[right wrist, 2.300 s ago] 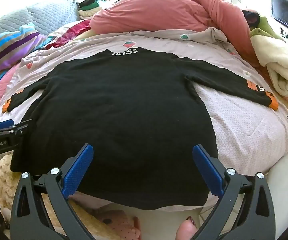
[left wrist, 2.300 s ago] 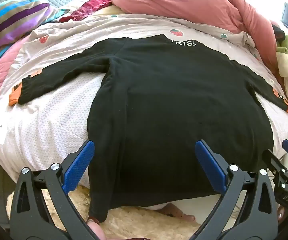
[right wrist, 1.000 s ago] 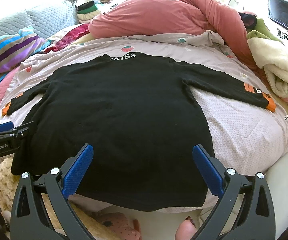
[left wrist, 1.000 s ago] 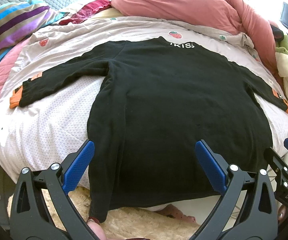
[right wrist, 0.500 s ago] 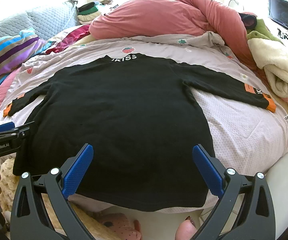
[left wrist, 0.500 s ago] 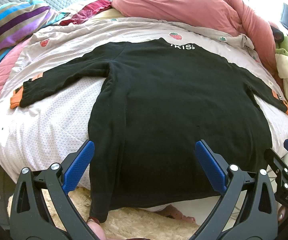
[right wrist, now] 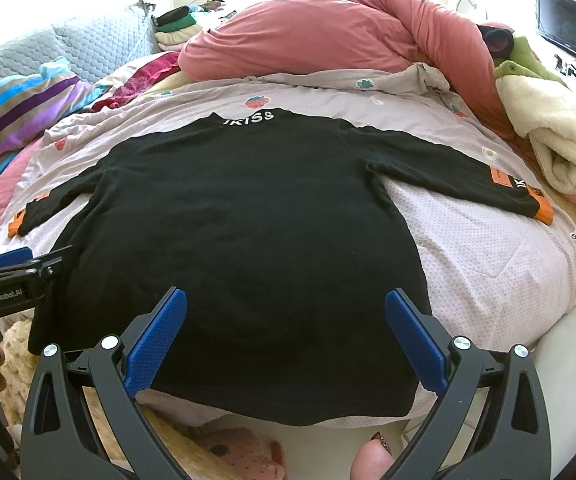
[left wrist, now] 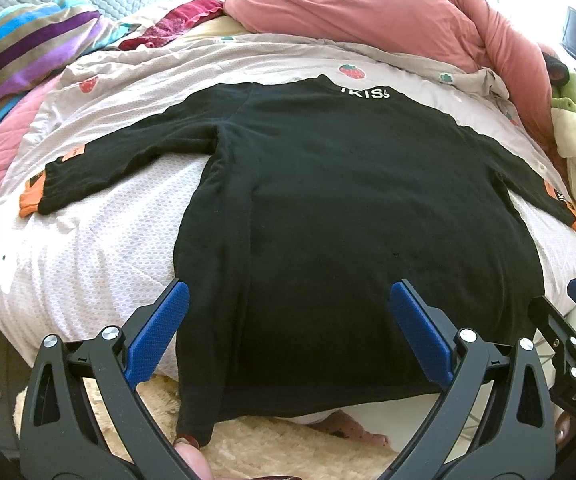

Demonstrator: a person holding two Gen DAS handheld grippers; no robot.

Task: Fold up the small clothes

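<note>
Folding not started: black long-sleeved knit top (left wrist: 348, 216) lies flat on my pale dotted bedsheet (left wrist: 87, 264), collar at 12 o'clock. Left gripper (left wrist: 288, 320) and right gripper (right wrist: 285, 320) spread, empty above hem; next, I grab a sleeve.

Bright backlit daylight, blown-out top, fisheye-warped edges.

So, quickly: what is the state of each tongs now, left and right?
Left tongs: open, holding nothing, over the hem of the shirt.
Right tongs: open, holding nothing.

Home bedroom — bed (left wrist: 87, 240), pink duvet (right wrist: 328, 36)
</note>
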